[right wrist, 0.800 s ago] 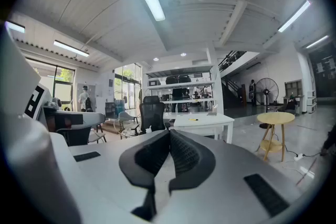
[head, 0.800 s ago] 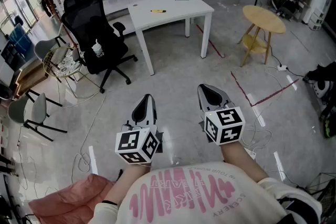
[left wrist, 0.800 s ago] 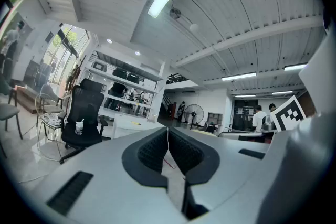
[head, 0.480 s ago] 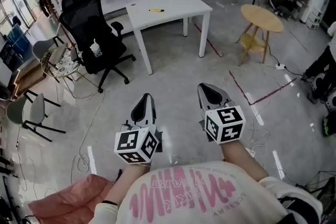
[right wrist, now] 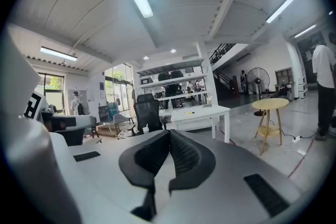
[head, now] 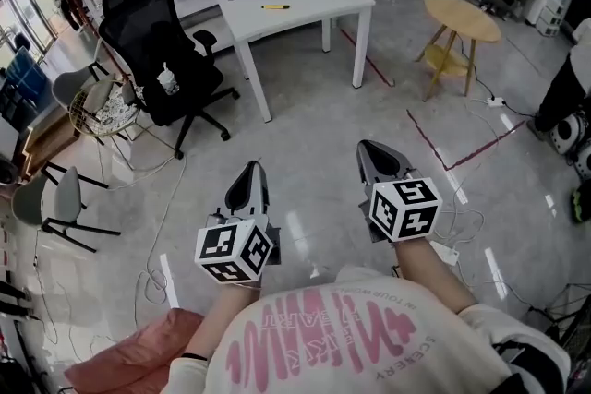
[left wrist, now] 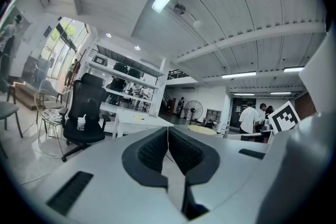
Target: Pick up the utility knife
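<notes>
The utility knife is a small yellow item lying on the white table far ahead across the floor; it shows as a yellow speck in the left gripper view and the right gripper view. My left gripper is held out over the floor, shut, with nothing between its jaws. My right gripper hangs beside it, also shut and empty. Both point toward the table, well short of it.
A black office chair with a cup on its seat stands left of the table. A round wooden side table is at the right. Cables and red tape lines cross the grey floor. A person stands at the right edge.
The whole view has shifted a little toward the table, and both grippers sit slightly lower in the frame. A person has come into sight at the right edge. Both jaws stay shut.
</notes>
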{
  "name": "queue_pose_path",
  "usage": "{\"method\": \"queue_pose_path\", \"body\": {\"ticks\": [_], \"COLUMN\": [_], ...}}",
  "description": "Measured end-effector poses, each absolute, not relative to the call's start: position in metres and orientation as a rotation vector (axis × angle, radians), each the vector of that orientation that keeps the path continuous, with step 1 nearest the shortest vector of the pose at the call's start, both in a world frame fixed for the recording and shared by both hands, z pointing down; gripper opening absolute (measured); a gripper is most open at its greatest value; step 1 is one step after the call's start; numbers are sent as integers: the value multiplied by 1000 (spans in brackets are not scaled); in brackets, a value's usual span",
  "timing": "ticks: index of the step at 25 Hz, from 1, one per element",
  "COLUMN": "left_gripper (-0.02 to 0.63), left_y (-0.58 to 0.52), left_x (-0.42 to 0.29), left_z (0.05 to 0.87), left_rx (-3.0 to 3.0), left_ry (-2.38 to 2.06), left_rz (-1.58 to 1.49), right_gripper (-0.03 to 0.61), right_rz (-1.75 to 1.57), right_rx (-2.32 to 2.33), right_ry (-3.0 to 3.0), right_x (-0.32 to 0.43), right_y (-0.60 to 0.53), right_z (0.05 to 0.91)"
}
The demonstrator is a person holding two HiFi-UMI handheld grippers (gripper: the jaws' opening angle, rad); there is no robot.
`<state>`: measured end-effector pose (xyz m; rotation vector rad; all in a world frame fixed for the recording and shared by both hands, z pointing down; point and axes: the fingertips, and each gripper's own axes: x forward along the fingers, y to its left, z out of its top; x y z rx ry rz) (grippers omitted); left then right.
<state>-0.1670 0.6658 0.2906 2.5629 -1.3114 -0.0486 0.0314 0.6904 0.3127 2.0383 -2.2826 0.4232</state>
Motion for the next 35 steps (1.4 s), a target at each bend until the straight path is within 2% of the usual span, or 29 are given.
{"method": "queue_pose_path", "body": {"ticks": [8,11,17,25,35], "left_gripper": [24,23,25,23,25], "left_y": [618,596,530,396,219], "left_x": [-243,-251,-228,-181,-148], "left_z": [350,368,362,343,297], "left_rx": [2363,2329,2433,2508,2559], "left_ry": [-1510,-1469,-1402,-1316,-1348], "left_rz": [45,39,-3,-32,-130], "right_gripper": [17,17,17,17,17], "right_rz": [378,371,364,376,235], "right_rx": [1987,1989,1983,1907,1872], "right_ry": [-2164,-2148,-2130,-2203,-2330], "right_x": [26,32,46,59,80], "right_y": [641,618,553,405,219], "right_z": [343,350,358,361,308]}}
